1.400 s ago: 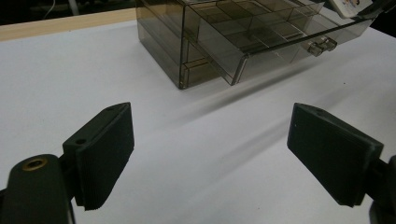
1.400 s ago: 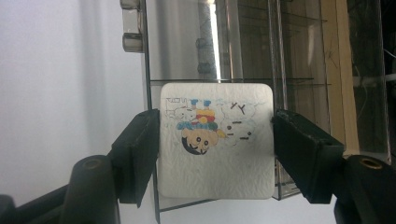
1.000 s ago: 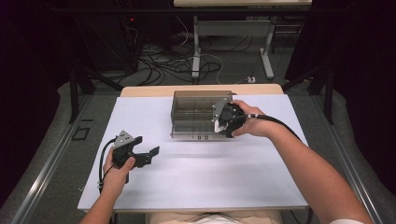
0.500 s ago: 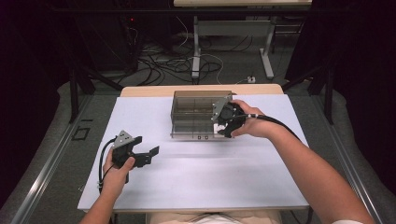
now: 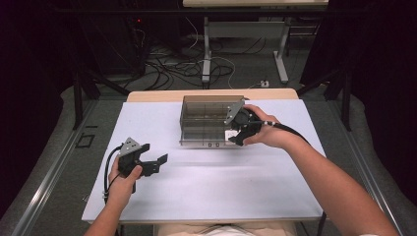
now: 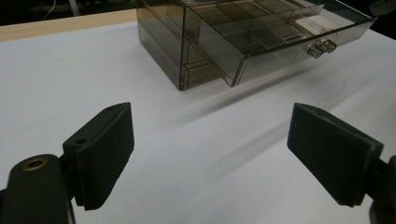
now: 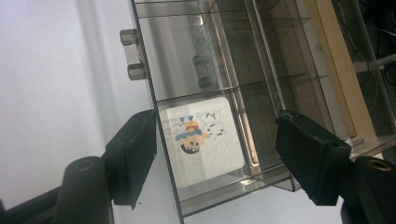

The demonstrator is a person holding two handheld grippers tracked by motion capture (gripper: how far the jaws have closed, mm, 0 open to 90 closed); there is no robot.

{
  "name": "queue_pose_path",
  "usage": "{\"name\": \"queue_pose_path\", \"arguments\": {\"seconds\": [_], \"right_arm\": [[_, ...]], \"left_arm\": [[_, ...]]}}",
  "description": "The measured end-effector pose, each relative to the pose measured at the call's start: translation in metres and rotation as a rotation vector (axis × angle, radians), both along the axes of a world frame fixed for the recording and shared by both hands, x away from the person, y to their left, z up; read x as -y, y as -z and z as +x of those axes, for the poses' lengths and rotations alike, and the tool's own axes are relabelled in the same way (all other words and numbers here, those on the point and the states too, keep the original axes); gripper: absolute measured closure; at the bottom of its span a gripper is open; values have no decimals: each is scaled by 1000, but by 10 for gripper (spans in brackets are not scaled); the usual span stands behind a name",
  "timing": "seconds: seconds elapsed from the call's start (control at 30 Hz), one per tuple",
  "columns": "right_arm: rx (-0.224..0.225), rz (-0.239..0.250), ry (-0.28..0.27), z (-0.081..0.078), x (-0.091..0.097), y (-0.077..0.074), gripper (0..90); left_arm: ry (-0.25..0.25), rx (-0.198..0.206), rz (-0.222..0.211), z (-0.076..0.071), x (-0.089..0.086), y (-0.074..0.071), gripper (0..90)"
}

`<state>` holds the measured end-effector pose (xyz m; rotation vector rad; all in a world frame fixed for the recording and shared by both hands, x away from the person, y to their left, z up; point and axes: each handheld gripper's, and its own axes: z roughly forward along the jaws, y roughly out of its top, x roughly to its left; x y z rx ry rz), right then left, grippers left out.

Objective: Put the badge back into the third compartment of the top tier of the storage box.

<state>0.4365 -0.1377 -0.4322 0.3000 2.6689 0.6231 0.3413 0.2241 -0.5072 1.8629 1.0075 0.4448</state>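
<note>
Nothing much has shifted since the earlier pictures: both hands sit where they were, the right one at the drawer box and the left one low on the near left of the bench (image 5: 206, 187).

On the white bench a smoky clear plastic drawer box (image 5: 209, 120) stands toward the far middle. Its upper drawer (image 6: 280, 35) is pulled partly out, with two small clear knobs (image 7: 130, 55) on its front wall. A white square card (image 7: 201, 140) with a cartoon figure printed on it lies flat in an end compartment of that drawer, just behind the front wall.

The right tongs (image 7: 215, 154) are spread wide, one jaw outside the drawer's front wall and the other over the drawer's inner dividers, so the card's compartment lies between them; whether either jaw touches the plastic cannot be told. The left tongs (image 6: 210, 154) hover over bare bench, well apart from the box, jaws spread and pinching nothing.
</note>
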Motion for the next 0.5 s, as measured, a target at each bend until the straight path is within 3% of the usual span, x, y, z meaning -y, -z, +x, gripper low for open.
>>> {"name": "queue_pose_path", "arguments": {"seconds": [0.43, 0.5], "right_arm": [[-48, 117, 131, 1, 14, 5, 280], [-47, 118, 157, 1, 15, 5, 260]], "left_arm": [[-1, 0, 1, 0, -1, 0, 152], [-1, 0, 1, 0, -1, 0, 152]]}}
